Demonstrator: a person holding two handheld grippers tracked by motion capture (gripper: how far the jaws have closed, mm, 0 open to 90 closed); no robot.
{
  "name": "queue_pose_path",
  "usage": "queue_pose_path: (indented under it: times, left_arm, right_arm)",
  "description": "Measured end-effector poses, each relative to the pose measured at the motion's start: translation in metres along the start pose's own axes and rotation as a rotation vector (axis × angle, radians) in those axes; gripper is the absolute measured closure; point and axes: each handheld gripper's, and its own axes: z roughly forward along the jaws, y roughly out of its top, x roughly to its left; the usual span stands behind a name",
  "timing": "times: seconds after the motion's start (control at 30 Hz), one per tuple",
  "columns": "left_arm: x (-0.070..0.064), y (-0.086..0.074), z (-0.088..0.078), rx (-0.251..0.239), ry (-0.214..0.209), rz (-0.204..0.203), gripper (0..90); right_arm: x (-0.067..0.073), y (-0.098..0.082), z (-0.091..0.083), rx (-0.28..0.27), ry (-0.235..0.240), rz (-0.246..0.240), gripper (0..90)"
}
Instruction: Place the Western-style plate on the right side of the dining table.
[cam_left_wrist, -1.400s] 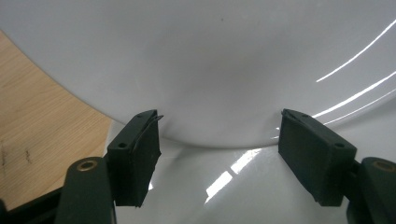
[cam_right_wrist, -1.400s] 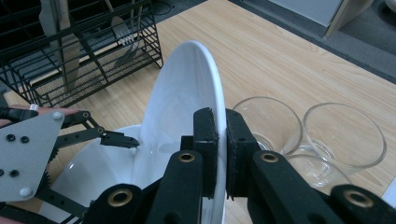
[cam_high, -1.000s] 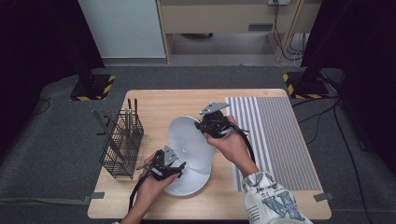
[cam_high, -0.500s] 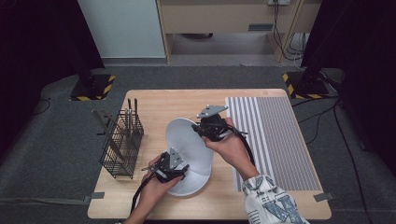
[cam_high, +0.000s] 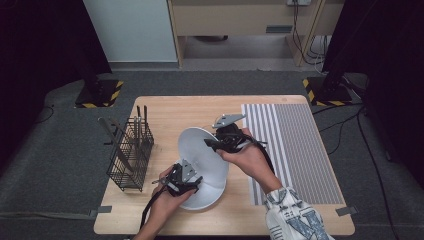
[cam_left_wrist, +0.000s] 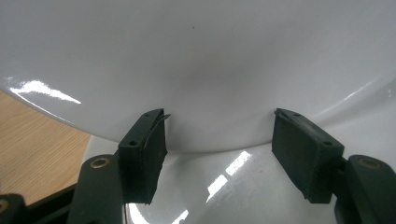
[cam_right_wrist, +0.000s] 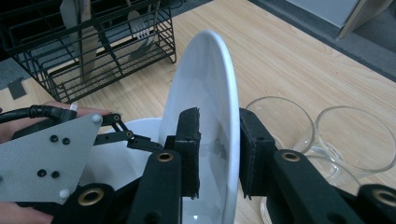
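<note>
A white plate stands tilted on edge, its lower rim resting in a second white plate that lies flat on the wooden table. My right gripper straddles the tilted plate's upper rim. Its jaws have just been opening, and in the right gripper view a thin gap shows between the rim and one pad. My left gripper sits at the tilted plate's lower edge. Its jaws stand apart with that plate's underside above them and the flat plate below, pinching nothing.
A black wire basket holding cutlery stands at the table's left. A grey striped mat covers the right side. The right gripper view has clear glass bowls on the table beyond the plate.
</note>
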Motion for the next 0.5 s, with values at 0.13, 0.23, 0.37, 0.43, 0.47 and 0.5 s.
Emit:
queue_pose_path:
  times: [0.13,0.23,0.37,0.43,0.47,0.5]
  left_arm:
    - [-0.0001,-0.0001,0.0000,-0.003,0.002,0.001,34.7]
    - [-0.0004,-0.0002,0.0000,-0.005,0.006,0.003,34.9]
    - [0.0018,0.0005,-0.0002,-0.016,0.002,-0.034,33.3]
    - [0.0035,0.0022,-0.0016,-0.038,0.000,-0.053,34.1]
    - [0.0050,0.0058,-0.0010,-0.046,-0.010,-0.067,35.2]
    - [0.0048,0.0071,0.0002,-0.039,-0.009,-0.064,35.9]
  right_arm:
    - [0.0005,0.0012,-0.0007,0.009,-0.020,-0.013,83.8]
    - [0.0001,0.0023,0.0007,0.015,-0.042,-0.009,85.1]
    - [-0.0016,0.0044,0.0026,0.002,-0.061,-0.007,85.3]
    - [-0.0029,0.0052,0.0036,0.003,-0.063,-0.002,85.3]
    - [-0.0036,0.0054,0.0044,0.000,-0.062,-0.001,85.3]
    - [-0.0038,0.0057,0.0047,0.000,-0.062,-0.001,85.3]
